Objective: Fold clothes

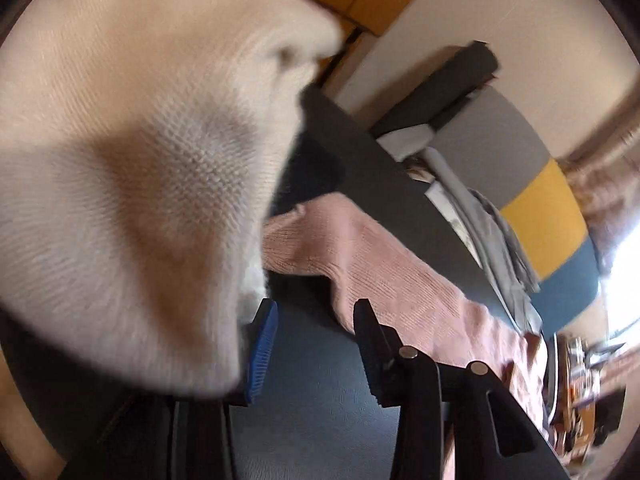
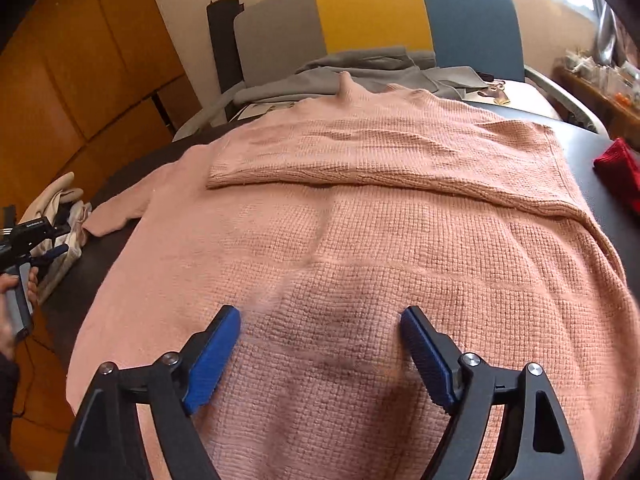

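A pink knitted sweater lies spread on the dark table, with one sleeve folded across its chest. My right gripper hovers open over the sweater's lower body, nothing between its blue pads. The other sleeve stretches out toward the left. My left gripper is open too, and bare table shows between its fingers. A cream knitted garment fills the left wrist view, pressing against the outer side of the left finger. The right wrist view shows that gripper at the table's left edge, held by a hand.
A chair with a grey, yellow and blue back stands behind the table, grey clothes heaped on its seat. A red cloth lies at the table's right edge. Orange wooden cabinets line the left. Cluttered shelves sit far right.
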A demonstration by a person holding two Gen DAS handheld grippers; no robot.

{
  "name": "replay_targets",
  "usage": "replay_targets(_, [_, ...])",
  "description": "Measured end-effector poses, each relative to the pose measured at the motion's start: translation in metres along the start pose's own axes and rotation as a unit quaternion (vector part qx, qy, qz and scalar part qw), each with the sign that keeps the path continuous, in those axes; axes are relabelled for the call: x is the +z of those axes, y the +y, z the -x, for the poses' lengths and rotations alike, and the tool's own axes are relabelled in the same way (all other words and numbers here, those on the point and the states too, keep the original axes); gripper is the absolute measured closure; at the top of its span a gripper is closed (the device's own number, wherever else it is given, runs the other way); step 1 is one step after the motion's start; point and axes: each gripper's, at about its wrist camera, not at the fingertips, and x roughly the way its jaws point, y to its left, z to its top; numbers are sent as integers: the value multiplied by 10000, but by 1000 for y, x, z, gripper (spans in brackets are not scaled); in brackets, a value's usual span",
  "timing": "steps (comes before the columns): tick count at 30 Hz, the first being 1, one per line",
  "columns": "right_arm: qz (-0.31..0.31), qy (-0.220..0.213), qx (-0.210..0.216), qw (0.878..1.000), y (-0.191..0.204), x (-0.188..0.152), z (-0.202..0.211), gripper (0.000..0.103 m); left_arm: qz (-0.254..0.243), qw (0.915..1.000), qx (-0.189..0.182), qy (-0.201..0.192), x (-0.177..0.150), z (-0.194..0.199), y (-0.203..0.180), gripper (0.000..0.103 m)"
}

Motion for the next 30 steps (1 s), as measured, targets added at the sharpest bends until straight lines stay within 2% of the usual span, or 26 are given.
replay_targets(2, [128, 33, -108, 9999, 5, -2, -4, 16, 151, 9998, -32, 95, 3, -12, 1, 61])
replay_targets(6, [513, 55, -358, 9980, 19, -8, -10, 9, 784, 9967, 163, 155, 5, -39, 2, 60])
replay_targets(11, [544, 23, -341, 9979, 19, -10, -13, 4, 1455, 9889, 212, -213, 8, -50, 2, 58])
replay_targets(13, [489, -15, -259, 9985, 17, -10, -13, 3, 1793, 9827, 252, -379, 7, -50, 4, 58])
replay_targets(16, [567, -26, -284, 9980, 20, -12, -13, 1, 1906, 9801, 340, -447, 6, -53, 0, 58])
replay_targets(19, [623, -32, -299, 9976, 21, -13, -14, 0, 2019, 9771, 427, -515, 6, -55, -4, 69])
replay_targets(21, [584, -62, -256, 9979, 21, -13, -14, 0, 2089, 9751, 486, -559, 6, -57, -7, 88])
replay_targets(23, [560, -83, -224, 9981, 20, -13, -13, 0, 1767, 9812, 522, -577, 7, -57, -18, 94])
replay_targets(26, [557, -99, -211, 9982, 19, -13, -13, 0, 1190, 9897, 453, -655, 6, -52, -42, 95])
replay_targets(30, [595, -90, -237, 9979, 20, -14, -14, 0, 201, 9970, 109, -745, -6, -39, -95, 95])
